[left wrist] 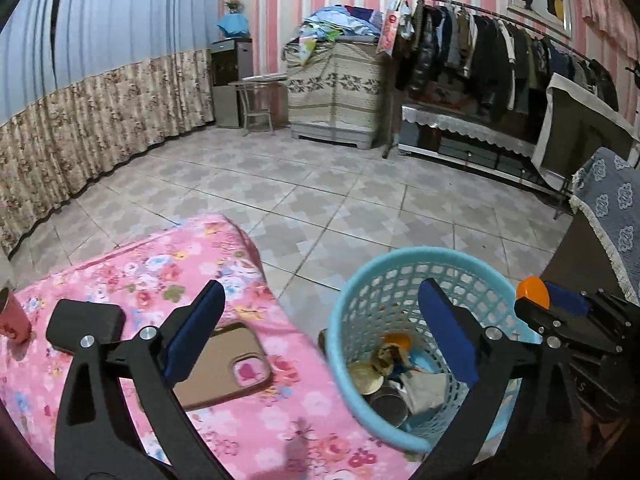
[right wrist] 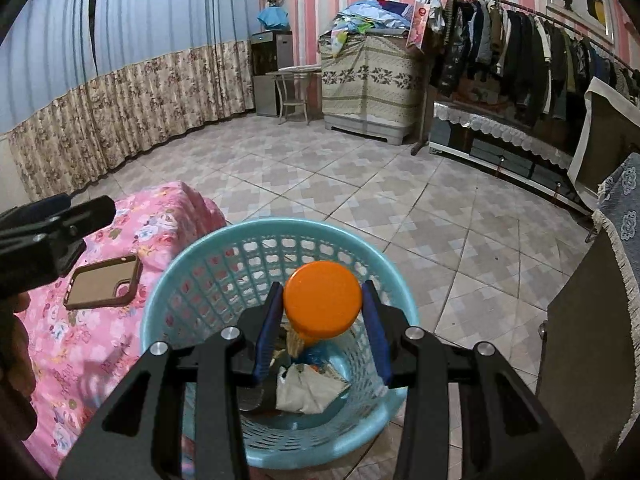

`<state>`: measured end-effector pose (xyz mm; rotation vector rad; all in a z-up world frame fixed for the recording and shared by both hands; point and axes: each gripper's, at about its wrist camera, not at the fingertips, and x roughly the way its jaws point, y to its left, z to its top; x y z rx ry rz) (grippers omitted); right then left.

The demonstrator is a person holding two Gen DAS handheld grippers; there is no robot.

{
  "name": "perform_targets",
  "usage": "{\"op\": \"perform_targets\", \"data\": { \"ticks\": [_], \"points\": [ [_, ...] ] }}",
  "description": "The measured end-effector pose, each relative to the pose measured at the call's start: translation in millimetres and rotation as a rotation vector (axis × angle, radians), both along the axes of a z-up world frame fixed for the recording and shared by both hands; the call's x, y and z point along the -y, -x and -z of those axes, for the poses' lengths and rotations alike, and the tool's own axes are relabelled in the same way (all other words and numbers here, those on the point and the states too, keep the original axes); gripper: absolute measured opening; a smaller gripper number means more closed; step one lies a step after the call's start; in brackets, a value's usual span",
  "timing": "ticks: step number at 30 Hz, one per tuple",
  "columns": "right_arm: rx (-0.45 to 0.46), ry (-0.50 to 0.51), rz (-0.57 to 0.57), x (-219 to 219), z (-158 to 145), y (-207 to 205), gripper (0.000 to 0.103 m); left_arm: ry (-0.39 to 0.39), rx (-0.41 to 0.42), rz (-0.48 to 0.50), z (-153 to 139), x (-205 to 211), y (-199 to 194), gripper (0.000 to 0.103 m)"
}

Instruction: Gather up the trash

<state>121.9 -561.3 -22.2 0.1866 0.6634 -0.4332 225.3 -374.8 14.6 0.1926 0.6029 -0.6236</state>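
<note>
To the far left of the left tool [left wrist: 320, 328], blue curtains with a floral brown lower band [left wrist: 92, 120] hang down to the grey patterned floor tiles [left wrist: 320, 200]. Under this tool's left finger lies a surface covered in pink flowered cloth [left wrist: 120, 280], carrying a brown phone case [left wrist: 224, 364], a black box [left wrist: 86, 326] and, at the far left edge, a pink cup [left wrist: 12, 320]. The left tool stands wide with nothing between its blue pads. Below its right finger sits a light blue plastic lattice basket [right wrist: 200, 280] on the floor beside the cloth, with crumpled paper and other scraps [right wrist: 308, 388] in its bottom. The right tool [right wrist: 322, 332] hangs over the basket, clamped on a round orange lid [right wrist: 322, 300]. Beyond both tools stands a cloth-draped cabinet [right wrist: 368, 84] against the pink striped wall [right wrist: 304, 8]. Right of it runs a rack of dark clothes [right wrist: 512, 48].
</note>
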Motion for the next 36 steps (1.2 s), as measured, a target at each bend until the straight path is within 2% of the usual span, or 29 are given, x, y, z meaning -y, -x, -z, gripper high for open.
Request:
{"op": "perform_targets", "data": {
  "ticks": [7, 8, 9, 10, 16, 18, 29, 36],
  "points": [
    [-0.016, -0.044, 0.002, -1.4, -0.1, -18.7, 0.042, -0.014, 0.023, -0.039, -5.4, -17.3, -3.1, 0.097],
    [-0.011, -0.051, 0.002, -0.5, 0.1, -20.1, 0.056, -0.015, 0.026, -0.042, -5.3, -18.9, -3.8, 0.097],
    [-0.002, -0.053, 0.008, 0.2, 0.0, -20.5, 0.080, -0.017, 0.031, -0.045, -5.9, -20.0, -3.0, 0.097],
    [0.006, -0.050, 0.011, -0.7, 0.3, -20.4, 0.086, -0.021, 0.037, -0.051, -6.5, -22.2, -3.0, 0.097],
    [-0.010, -0.053, 0.019, -1.2, 5.4, -22.2, 0.088, -0.027, 0.035, -0.070, -4.3, -32.1, -5.3, 0.097],
    [-0.009, -0.043, 0.024, -2.8, 4.9, -21.6, 0.095, -0.028, 0.035, -0.075, -3.4, -35.5, -6.6, 0.097],
    [0.013, -0.015, 0.020, -15.5, -5.5, -17.3, 0.096, -0.021, 0.058, -0.099, -13.4, -61.3, 3.7, 0.097],
    [0.044, 0.000, -0.013, -45.2, -19.4, -1.1, 0.097, 0.003, 0.088, -0.146, -27.7, -99.0, 25.3, 0.098]
  ]
}}
